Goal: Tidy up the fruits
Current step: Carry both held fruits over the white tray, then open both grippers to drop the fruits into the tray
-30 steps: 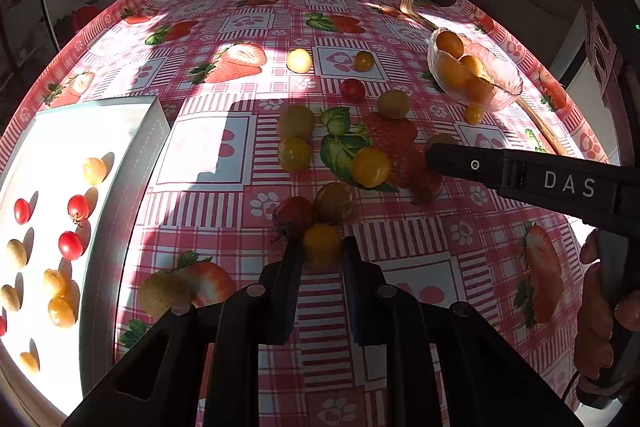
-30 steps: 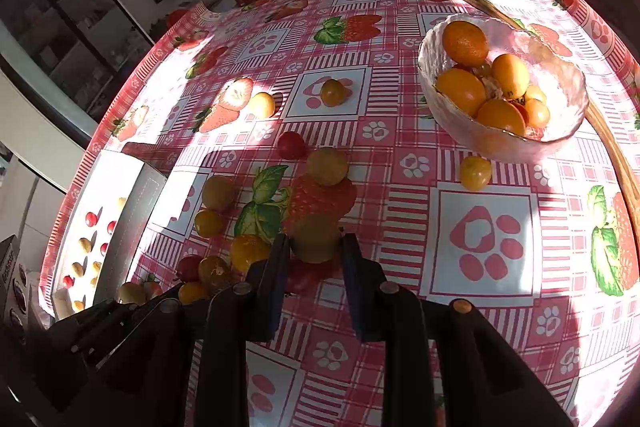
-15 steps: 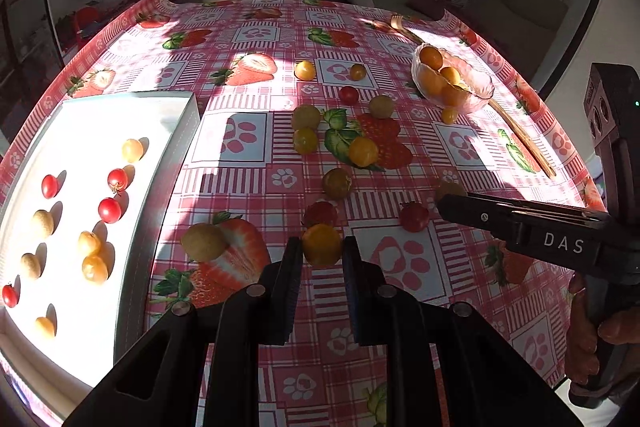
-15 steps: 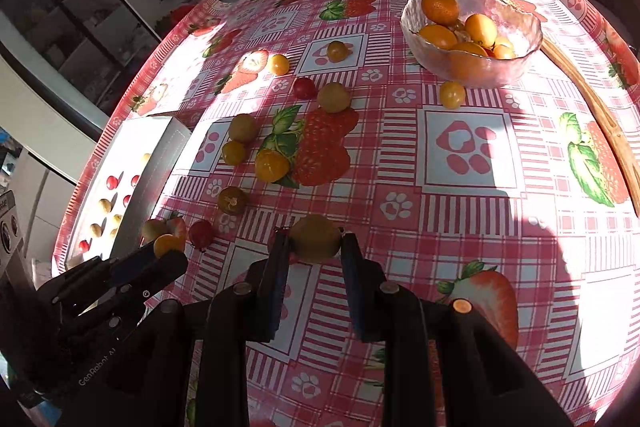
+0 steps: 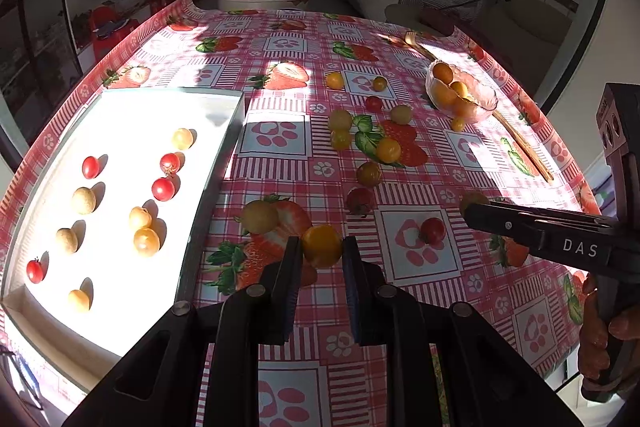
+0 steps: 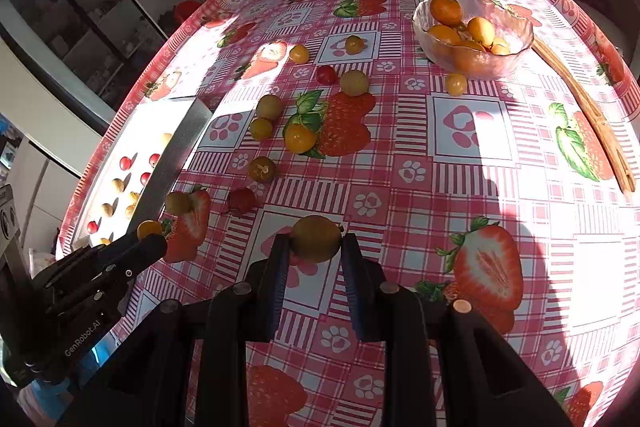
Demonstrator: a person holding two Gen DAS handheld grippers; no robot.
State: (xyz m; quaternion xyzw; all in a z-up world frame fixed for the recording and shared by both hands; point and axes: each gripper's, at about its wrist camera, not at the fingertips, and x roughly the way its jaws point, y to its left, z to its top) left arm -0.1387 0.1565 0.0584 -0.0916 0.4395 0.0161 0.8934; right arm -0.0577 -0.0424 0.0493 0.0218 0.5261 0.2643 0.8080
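Observation:
My left gripper (image 5: 321, 247) is shut on a yellow-orange tomato (image 5: 322, 245) and holds it above the cloth, right of the white tray (image 5: 208, 187). The tray holds several red and yellow small fruits. My right gripper (image 6: 315, 241) is shut on a greenish-yellow fruit (image 6: 316, 238) and holds it above the table; it also shows in the left wrist view (image 5: 472, 205). Several loose fruits (image 5: 387, 149) lie on the strawberry tablecloth. A glass bowl (image 6: 516, 45) at the far right holds several orange fruits.
A long wooden fork (image 6: 580, 107) lies beside the bowl near the table's right edge. A red tomato (image 5: 433, 230) lies on the cloth between the two grippers. Sofas and a low table stand beyond the far edge.
Both grippers have lifted and pulled back toward the near side, each with its fruit. The left one now sits closer to the tray.

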